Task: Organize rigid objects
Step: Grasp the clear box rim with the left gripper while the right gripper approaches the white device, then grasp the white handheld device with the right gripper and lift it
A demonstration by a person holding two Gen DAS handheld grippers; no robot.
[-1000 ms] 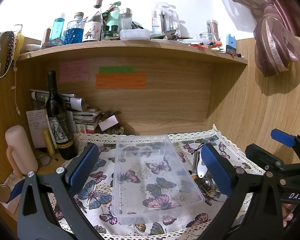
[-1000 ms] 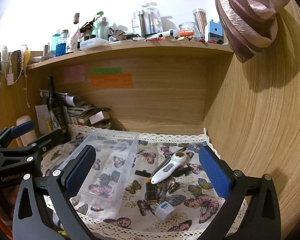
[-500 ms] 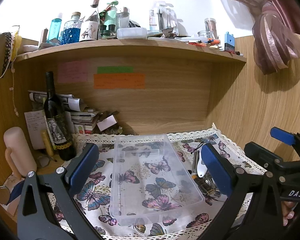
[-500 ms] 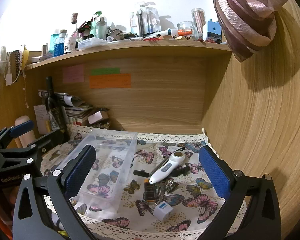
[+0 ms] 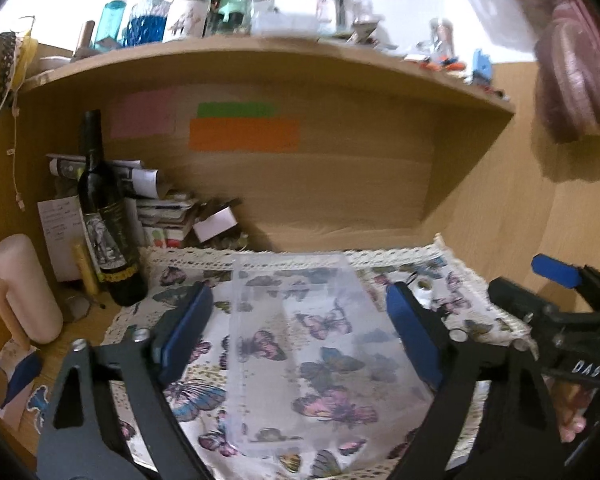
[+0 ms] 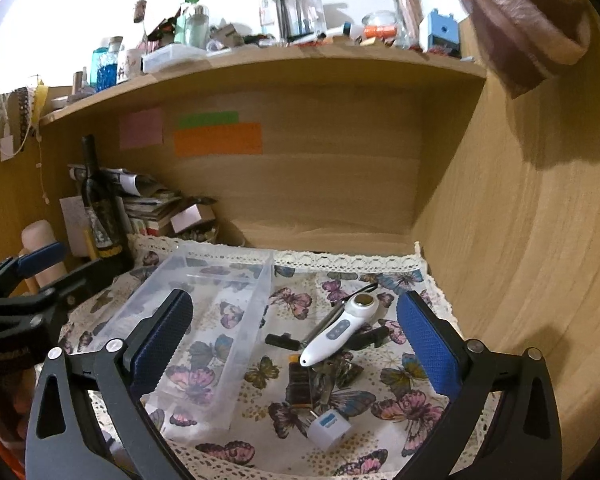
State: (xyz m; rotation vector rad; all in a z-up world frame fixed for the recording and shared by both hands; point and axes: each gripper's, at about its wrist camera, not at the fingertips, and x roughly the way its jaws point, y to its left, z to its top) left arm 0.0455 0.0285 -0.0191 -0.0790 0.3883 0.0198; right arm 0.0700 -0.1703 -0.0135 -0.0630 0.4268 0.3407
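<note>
A clear plastic bin (image 5: 300, 340) lies empty on the butterfly cloth (image 5: 204, 396), seen ahead of and between the jaws of my left gripper (image 5: 296, 312). Those jaws are closing, with no pad touching the bin. In the right wrist view the bin (image 6: 204, 320) sits to the left. Right of it lie a white handheld device (image 6: 340, 328), a white cube plug (image 6: 328, 428), a dark flat box (image 6: 298, 380) and a black clip (image 6: 280, 339). My right gripper (image 6: 296, 312) hovers over them with its jaws closing on nothing.
A dark wine bottle (image 5: 104, 220) and a pink cylinder (image 5: 20, 288) stand at the left, by a pile of papers (image 5: 160, 216). A wooden wall (image 6: 520, 240) closes the right side. A crowded shelf (image 5: 260, 44) runs overhead.
Both grippers have moved a little forward and down toward the cloth. Their jaws stand slightly narrower than before. The left wrist view is now blurred.
</note>
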